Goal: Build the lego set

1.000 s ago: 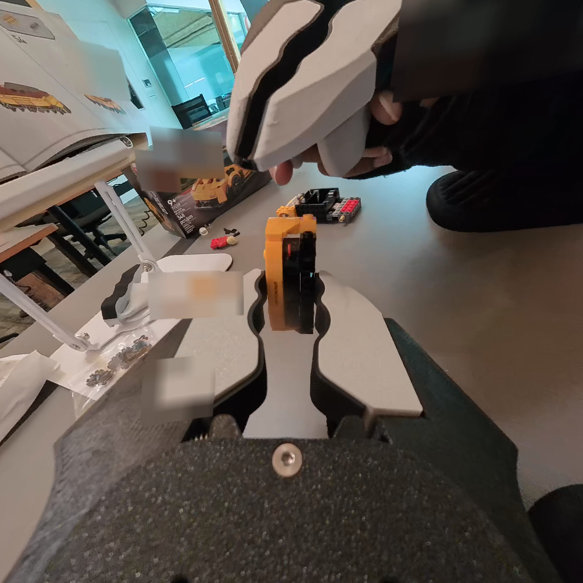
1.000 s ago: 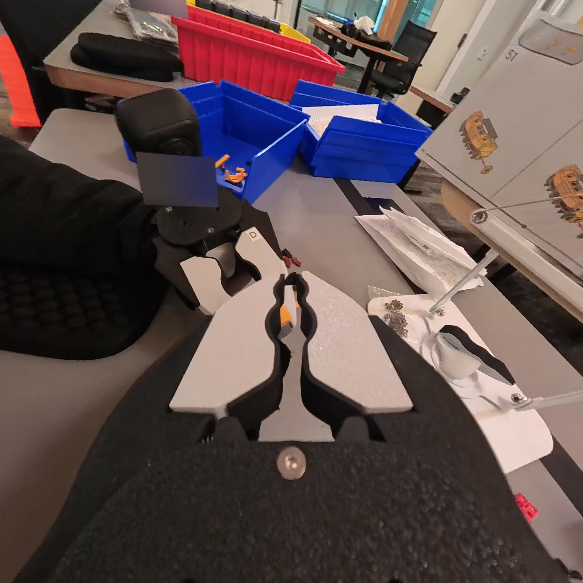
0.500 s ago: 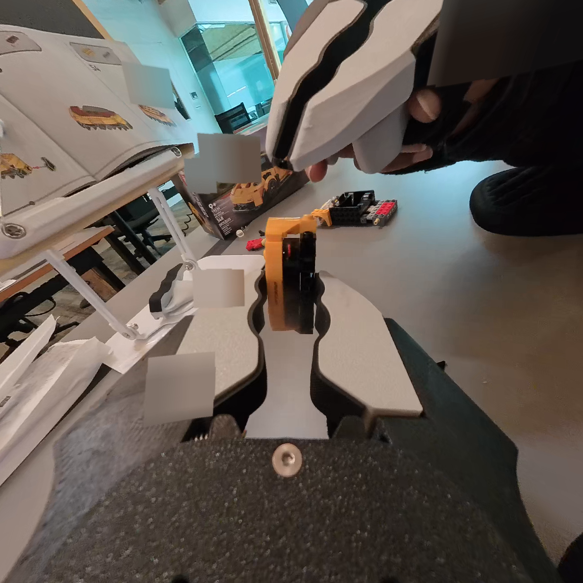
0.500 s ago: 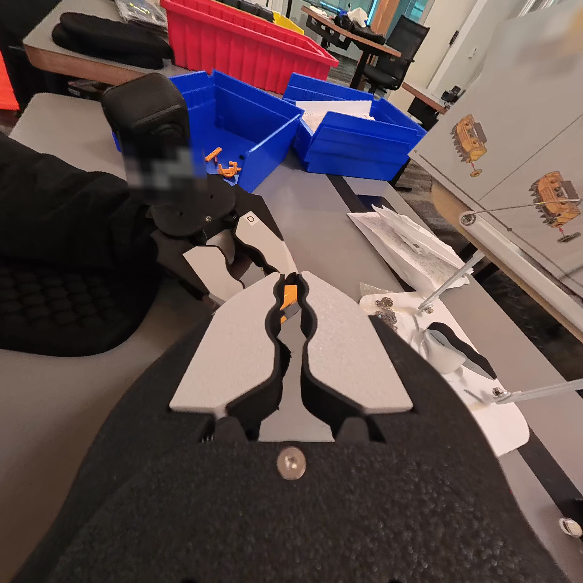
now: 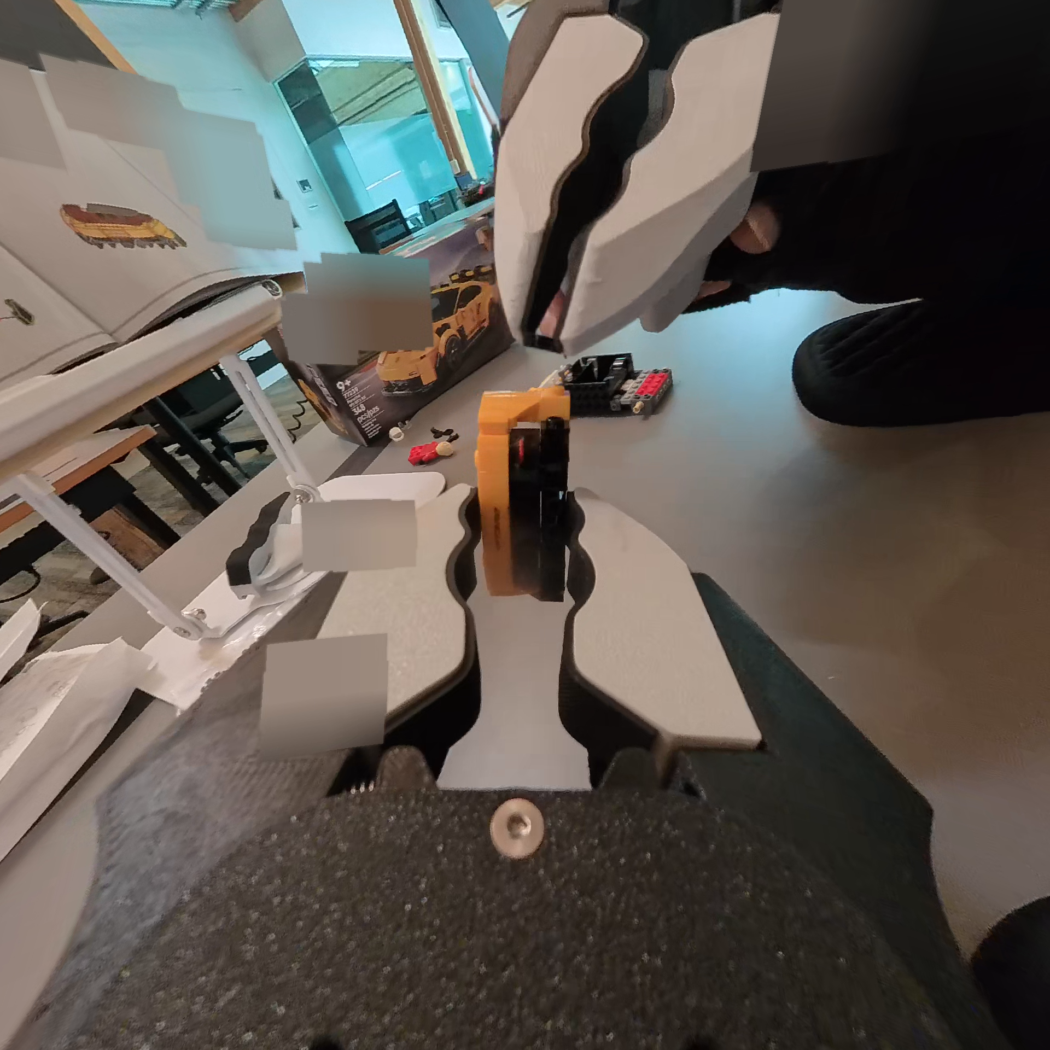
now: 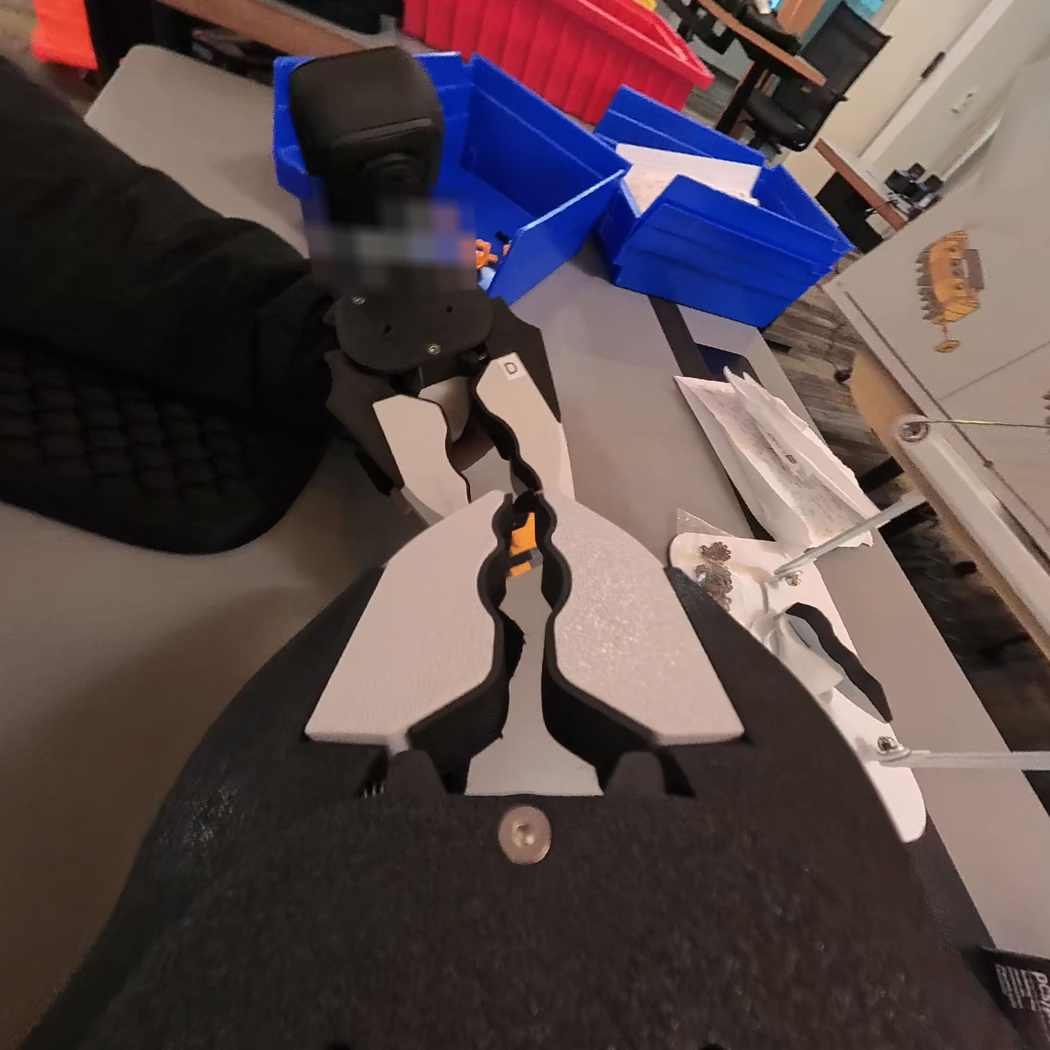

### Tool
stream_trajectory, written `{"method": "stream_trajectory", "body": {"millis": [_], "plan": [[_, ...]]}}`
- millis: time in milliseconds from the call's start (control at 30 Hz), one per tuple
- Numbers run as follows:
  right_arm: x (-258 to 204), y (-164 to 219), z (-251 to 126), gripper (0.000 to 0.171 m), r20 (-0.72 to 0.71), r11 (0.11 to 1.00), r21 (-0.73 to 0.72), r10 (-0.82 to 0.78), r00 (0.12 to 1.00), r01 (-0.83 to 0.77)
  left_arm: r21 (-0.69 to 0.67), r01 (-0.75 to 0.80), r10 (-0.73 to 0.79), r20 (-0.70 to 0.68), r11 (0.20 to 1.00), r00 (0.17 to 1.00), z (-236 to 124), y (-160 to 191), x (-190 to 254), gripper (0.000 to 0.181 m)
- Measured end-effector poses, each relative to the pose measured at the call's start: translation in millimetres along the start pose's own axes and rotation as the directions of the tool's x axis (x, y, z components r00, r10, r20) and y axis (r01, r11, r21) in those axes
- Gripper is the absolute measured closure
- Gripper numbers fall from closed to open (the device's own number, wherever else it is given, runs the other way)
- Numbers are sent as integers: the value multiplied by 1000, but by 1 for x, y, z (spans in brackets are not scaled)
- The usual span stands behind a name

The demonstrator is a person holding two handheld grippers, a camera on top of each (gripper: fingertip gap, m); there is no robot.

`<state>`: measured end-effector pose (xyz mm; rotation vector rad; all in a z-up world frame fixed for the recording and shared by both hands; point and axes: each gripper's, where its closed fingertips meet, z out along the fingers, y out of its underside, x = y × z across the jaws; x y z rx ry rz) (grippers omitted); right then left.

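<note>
Clearly, the left gripper (image 5: 523, 511) clamps an upright orange-and-black brick sub-assembly (image 5: 520, 500), while the right gripper (image 5: 542, 338), pinching a small black piece (image 5: 538, 341), could misalign and dislodge it.

My left hand-held gripper (image 6: 514, 483) carries a small lettered sticker (image 6: 511, 367). The set's box (image 5: 398, 363) shows printed figures and a car picture. White leaflets (image 6: 784, 454) bear fine print.
</note>
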<state>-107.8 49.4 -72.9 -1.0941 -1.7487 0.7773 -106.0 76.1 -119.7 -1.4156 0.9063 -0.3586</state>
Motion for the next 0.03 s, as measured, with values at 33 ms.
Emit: {"method": "stream_trajectory", "body": {"millis": [33], "plan": [[-3, 1, -1, 164, 19, 1000, -7, -14, 1000, 15, 6, 3, -3, -18, 1000, 1000, 0, -1, 3, 153]]}}
